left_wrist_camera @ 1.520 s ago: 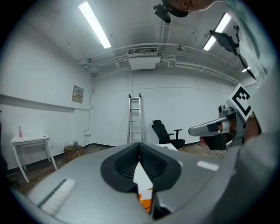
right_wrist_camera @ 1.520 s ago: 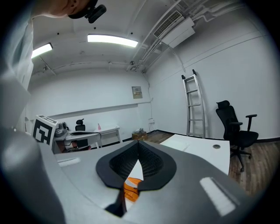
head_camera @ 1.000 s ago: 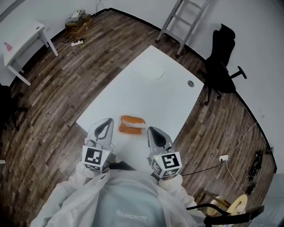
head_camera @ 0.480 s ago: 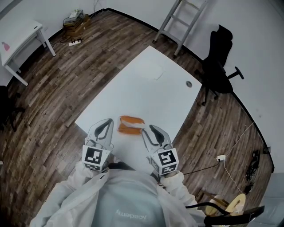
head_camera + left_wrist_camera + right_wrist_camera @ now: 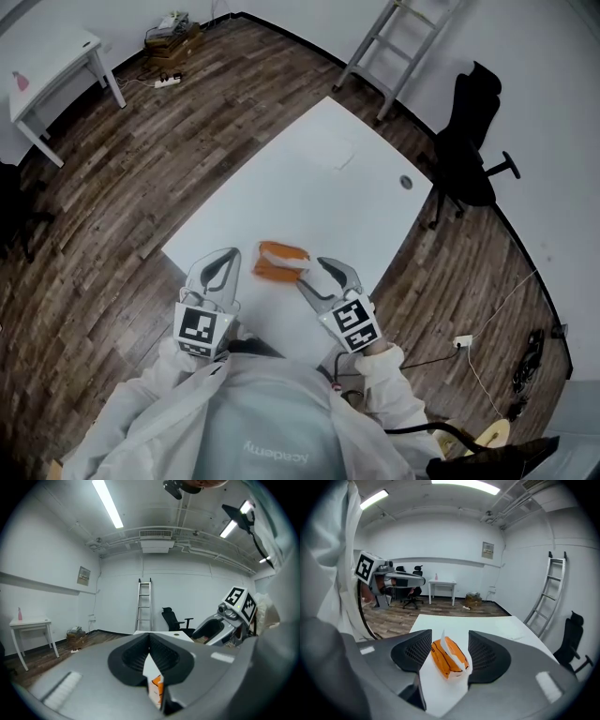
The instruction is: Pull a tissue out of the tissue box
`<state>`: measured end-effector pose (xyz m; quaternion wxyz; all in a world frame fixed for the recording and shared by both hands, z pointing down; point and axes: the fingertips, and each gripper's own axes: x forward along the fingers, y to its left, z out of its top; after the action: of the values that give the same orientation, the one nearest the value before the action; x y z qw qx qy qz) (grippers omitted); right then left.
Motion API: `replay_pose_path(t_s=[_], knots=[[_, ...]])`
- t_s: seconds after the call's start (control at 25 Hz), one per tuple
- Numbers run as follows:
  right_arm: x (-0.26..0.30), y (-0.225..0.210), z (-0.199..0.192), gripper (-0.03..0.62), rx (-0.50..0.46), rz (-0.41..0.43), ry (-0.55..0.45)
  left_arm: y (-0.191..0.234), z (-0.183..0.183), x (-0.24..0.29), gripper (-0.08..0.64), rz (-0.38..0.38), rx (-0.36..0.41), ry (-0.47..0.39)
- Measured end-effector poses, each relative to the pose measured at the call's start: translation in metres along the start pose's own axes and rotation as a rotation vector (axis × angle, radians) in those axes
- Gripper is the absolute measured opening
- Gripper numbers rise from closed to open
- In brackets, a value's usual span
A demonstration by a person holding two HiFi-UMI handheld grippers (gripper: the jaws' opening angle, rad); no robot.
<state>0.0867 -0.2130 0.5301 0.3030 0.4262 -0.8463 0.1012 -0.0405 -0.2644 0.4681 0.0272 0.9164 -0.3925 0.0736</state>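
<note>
An orange tissue box lies on the white table near its front edge, with a white tissue poking from its top. My right gripper stands open just to the right of the box and tilts down toward it. Its jaws have just been opening. In the right gripper view the box and tissue show in the gap of the right gripper, and no pad touches them. My left gripper is shut and empty, to the left of the box. The left gripper view shows the left gripper with a sliver of box beyond.
A thin sheet and a cable hole are at the table's far end. A ladder and a black office chair stand beyond. A small white table is at far left, with cartons along the wall.
The right gripper's jaws went from shut to wide open, and it rolled and dipped toward the box's right end. The left gripper stayed where it was.
</note>
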Motion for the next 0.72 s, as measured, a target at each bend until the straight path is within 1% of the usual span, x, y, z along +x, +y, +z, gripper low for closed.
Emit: replay_pose_path(t_s=[0.12, 0.24, 0.36, 0.56, 0.72], knots=[[0.011, 0.005, -0.011, 0.229, -0.076, 0.059, 0.072, 0.001, -0.001, -0.003, 0.000, 0.008, -0.004, 0.000], [0.022, 0.006, -0.021, 0.229, -0.136, 0.086, 0.131, 0.003, -0.003, -0.005, 0.000, 0.019, -0.006, 0.002], [0.032, 0.008, -0.029, 0.225, -0.177, 0.108, 0.176, 0.006, -0.005, -0.007, 0.000, 0.031, -0.011, 0.003], [0.050, 0.008, -0.046, 0.224, -0.301, 0.136, 0.281, 0.005, -0.006, -0.012, 0.000, 0.035, -0.017, 0.006], [0.064, 0.000, -0.064, 0.216, -0.429, 0.117, 0.386, 0.005, -0.006, -0.013, 0.000, 0.045, -0.017, 0.004]])
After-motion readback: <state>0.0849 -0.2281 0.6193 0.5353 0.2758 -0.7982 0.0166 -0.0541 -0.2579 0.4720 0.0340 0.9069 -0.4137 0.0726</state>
